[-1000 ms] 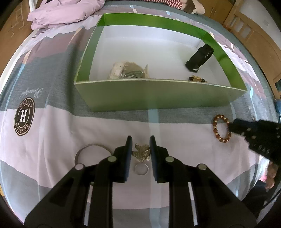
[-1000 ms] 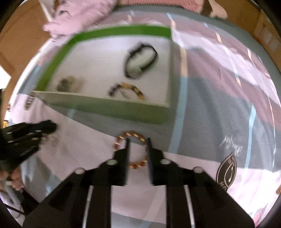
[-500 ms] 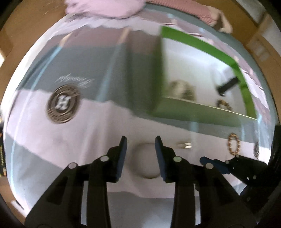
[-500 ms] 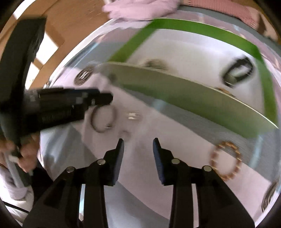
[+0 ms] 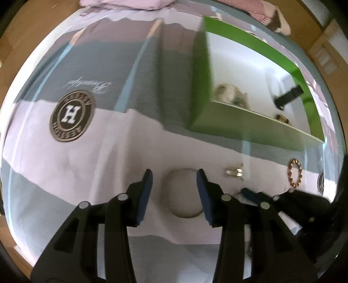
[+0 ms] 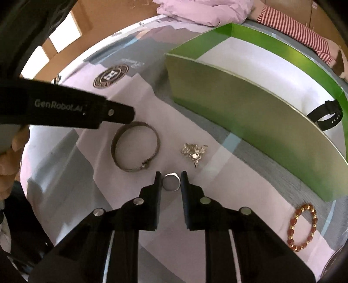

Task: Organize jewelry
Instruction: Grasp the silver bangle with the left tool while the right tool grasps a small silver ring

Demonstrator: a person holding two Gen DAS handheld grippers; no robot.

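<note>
A green box (image 5: 250, 128) (image 6: 250, 108) with a white floor stands on the bedspread and holds a black watch (image 6: 326, 115), a pale trinket (image 5: 230, 95) and a beaded piece (image 5: 282, 118). A silver bangle (image 5: 183, 192) (image 6: 136, 150) lies between the fingers of my open left gripper (image 5: 174, 180) (image 6: 121, 114). My right gripper (image 6: 170, 180) (image 5: 250, 193) is open with a small silver ring (image 6: 171, 182) between its fingertips. A crumpled silvery ornament (image 6: 194, 151) (image 5: 235, 172) and a red-and-gold bead bracelet (image 6: 302, 226) (image 5: 294, 175) lie on the cloth.
The bedspread has a round H logo (image 5: 71, 115) to the left. Pink bedding (image 6: 202, 10) and a striped cloth (image 6: 298, 32) lie behind the box. A hand (image 6: 10, 156) holds the left gripper.
My left gripper has swung left from the ornament to straddle the bangle and opened wider. My right gripper has moved left from the bead bracelet to the small ring.
</note>
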